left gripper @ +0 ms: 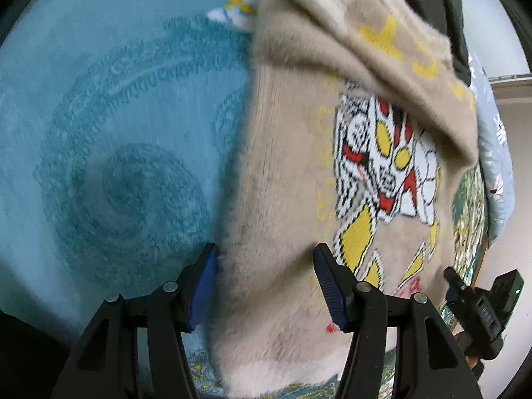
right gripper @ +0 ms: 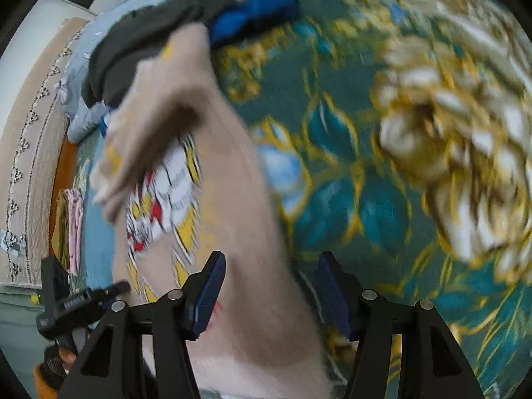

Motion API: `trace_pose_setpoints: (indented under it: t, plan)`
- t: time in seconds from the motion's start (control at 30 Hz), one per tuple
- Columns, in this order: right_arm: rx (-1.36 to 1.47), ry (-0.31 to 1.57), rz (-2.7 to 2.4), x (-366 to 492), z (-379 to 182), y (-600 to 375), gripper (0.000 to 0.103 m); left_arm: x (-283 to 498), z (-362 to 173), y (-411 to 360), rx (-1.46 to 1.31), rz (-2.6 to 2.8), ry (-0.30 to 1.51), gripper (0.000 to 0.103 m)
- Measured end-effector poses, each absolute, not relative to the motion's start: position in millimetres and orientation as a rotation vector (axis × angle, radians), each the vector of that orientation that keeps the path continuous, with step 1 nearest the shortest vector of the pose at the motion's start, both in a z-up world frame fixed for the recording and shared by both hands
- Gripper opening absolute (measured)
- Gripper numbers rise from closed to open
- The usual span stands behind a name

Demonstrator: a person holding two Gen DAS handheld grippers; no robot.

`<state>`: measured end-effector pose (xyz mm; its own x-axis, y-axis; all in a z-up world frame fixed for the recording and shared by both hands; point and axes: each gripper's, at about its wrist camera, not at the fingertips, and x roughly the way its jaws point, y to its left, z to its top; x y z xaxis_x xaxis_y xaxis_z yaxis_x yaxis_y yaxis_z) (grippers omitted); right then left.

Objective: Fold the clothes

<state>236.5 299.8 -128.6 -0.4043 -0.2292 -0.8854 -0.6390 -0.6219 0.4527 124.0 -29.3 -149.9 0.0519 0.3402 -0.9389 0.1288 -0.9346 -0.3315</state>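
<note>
A fuzzy beige sweater (left gripper: pixel 286 173) with a red, yellow and white cartoon figure lies on a teal patterned bedspread (left gripper: pixel 109 126). One sleeve is folded across its top. My left gripper (left gripper: pixel 266 266) is open, its blue pads on either side of the sweater's left edge near the hem. In the right wrist view the same sweater (right gripper: pixel 232 206) is blurred, and my right gripper (right gripper: pixel 271 272) is open over its right edge. The right gripper also shows at the lower right of the left wrist view (left gripper: pixel 478 302). The left gripper shows at the lower left of the right wrist view (right gripper: pixel 83 299).
A dark grey garment (right gripper: pixel 139 43) and a blue one (right gripper: pixel 256 13) lie beyond the sweater's top. Folded pink and yellow clothes (right gripper: pixel 71 226) sit at the bed's far edge. The bedspread has a big gold and white flower print (right gripper: pixel 459 139).
</note>
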Motion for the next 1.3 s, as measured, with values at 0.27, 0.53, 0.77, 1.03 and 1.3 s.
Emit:
trace_pose_setpoints:
  t: [0.27, 0.53, 0.77, 1.03, 1.3]
  plan:
    - [-1.548, 1.225, 2.133, 245.8, -132.9, 286.9, 0.062, 140.1, -151.2, -22.9, -2.208, 1.975, -0.432, 0.059]
    - [-1.565, 1.288, 2.090, 268.9, -133.3, 277.4, 0.059, 161.6, -152.8, -21.2, -2.288, 1.939, -0.414, 0.059]
    - [-1.533, 1.411, 2.040, 279.7, -130.8, 278.9, 0.027, 178.3, -146.1, -30.7, -2.303, 1.957, -0.432, 0.028]
    - [-1.540, 1.497, 2.124, 269.5, -89.5, 280.3, 0.010, 194.0, -121.4, -67.2, -2.202, 1.958, -0.711, 0.013]
    - [-1.568, 1.411, 2.283, 249.5, -16.5, 268.2, 0.010, 193.2, -40.9, -92.3, -1.981, 2.026, -0.553, 0.012]
